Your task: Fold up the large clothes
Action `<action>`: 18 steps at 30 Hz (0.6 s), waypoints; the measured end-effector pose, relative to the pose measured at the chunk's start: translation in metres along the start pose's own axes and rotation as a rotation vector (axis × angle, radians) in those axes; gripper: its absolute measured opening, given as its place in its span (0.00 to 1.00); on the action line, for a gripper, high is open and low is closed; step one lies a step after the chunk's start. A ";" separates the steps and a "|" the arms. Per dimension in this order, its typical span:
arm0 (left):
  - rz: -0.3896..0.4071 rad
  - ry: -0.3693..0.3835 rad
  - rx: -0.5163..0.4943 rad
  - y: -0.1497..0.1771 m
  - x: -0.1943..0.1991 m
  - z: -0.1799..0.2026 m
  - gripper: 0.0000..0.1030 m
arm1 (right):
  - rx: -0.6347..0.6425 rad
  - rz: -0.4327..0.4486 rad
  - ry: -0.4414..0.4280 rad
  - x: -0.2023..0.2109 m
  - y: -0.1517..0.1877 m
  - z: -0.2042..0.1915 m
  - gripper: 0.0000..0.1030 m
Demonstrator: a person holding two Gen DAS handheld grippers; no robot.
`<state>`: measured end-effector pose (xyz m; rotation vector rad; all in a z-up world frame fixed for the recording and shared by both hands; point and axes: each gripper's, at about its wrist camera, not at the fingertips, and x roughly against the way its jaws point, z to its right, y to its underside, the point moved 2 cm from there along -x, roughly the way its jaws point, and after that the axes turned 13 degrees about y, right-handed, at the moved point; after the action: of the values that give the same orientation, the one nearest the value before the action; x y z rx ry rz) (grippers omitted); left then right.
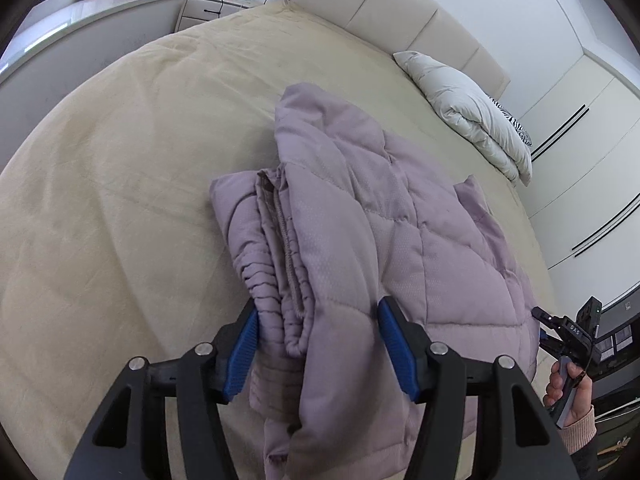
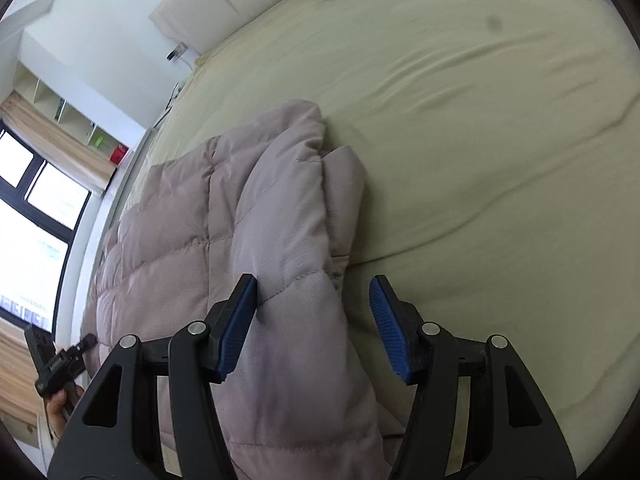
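A lilac quilted jacket [image 1: 400, 220] lies folded on a beige bed [image 1: 120, 160], its sleeve cuff and zipper edge bunched on the left side. My left gripper [image 1: 318, 328] straddles the near left fold; the fabric fills the space between its blue pads, which stand wide and do not squeeze it. In the right wrist view the jacket [image 2: 180, 220] covers the left half of the bed [image 2: 480, 160]. My right gripper [image 2: 312, 308] is open over the jacket's near right edge: the left pad touches fabric, the right pad hangs over bare sheet.
A white folded duvet [image 1: 472, 112] lies by the padded headboard [image 1: 380, 8]. A nightstand [image 1: 212, 8] stands at the far left, white wardrobe doors [image 1: 592, 160] at the right. A hand [image 1: 568, 392] holds the other gripper. A window [image 2: 32, 220] is at the left.
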<state>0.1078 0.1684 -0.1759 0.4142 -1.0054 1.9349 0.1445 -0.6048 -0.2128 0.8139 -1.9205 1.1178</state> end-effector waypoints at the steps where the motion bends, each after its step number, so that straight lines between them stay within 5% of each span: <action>1: 0.013 -0.010 -0.009 0.002 0.006 0.001 0.60 | -0.030 0.019 0.013 0.007 0.002 0.004 0.55; 5: 0.108 -0.106 -0.064 0.000 0.037 0.016 0.62 | -0.014 0.135 0.060 0.042 0.007 -0.004 0.55; 11: 0.209 -0.144 -0.201 -0.010 0.055 0.070 0.67 | 0.161 0.236 -0.038 0.078 0.004 -0.083 0.55; 14: 0.259 -0.158 -0.314 -0.007 0.056 0.106 0.83 | 0.244 0.268 -0.085 0.091 0.011 -0.124 0.55; 18: 0.380 -0.169 -0.460 0.007 0.066 0.157 1.00 | 0.368 0.355 -0.033 0.108 0.026 -0.169 0.55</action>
<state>0.0498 0.0810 -0.0417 0.1275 -1.6910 1.9321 0.1170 -0.4577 -0.0765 0.6979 -1.9636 1.7185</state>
